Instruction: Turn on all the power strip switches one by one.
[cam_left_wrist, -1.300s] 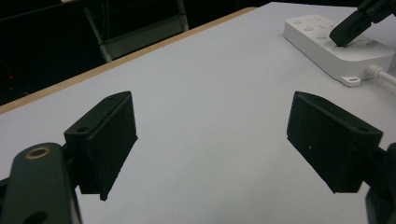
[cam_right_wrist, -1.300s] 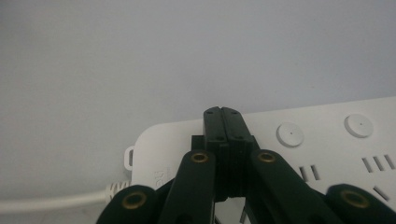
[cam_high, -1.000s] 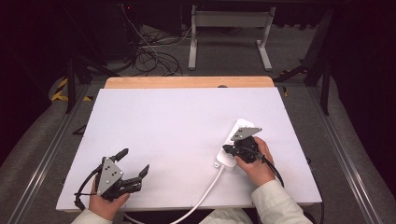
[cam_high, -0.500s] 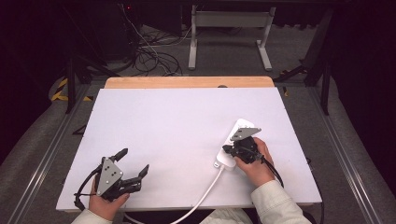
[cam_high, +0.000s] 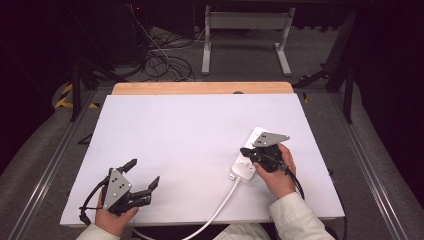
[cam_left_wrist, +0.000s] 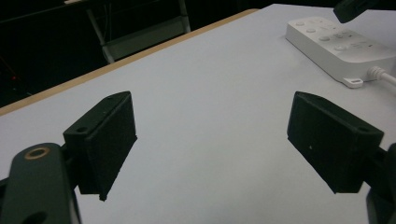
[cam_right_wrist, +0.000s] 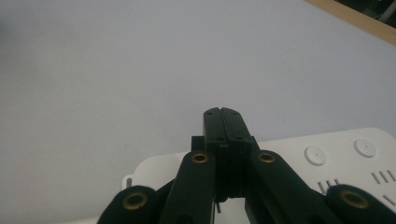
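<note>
Jaws of the right gripper (cam_right_wrist: 223, 122) are pressed flat together with nothing between them, their tips hovering over the near end of the white power strip (cam_high: 248, 156); whether they touch its top cannot be told. In the right gripper view the strip's round buttons and socket slots lie just to the right of the closed tips, with bare white bench (cam_high: 190, 130) beyond. From the high view the strip lies slantwise near the bench's right edge, closer to the front than the back, its white cord (cam_high: 220, 205) running off the front edge beside the person's right sleeve.

Jaws of the left gripper (cam_high: 142, 175) stand wide apart and hold nothing. That gripper sits at the bench's front left corner, well apart from the strip. Its own view looks between the two black pads across the bare surface, and shows the strip's cord end and mounting tab far off at upper right, with the right gripper's dark tip above it.
</note>
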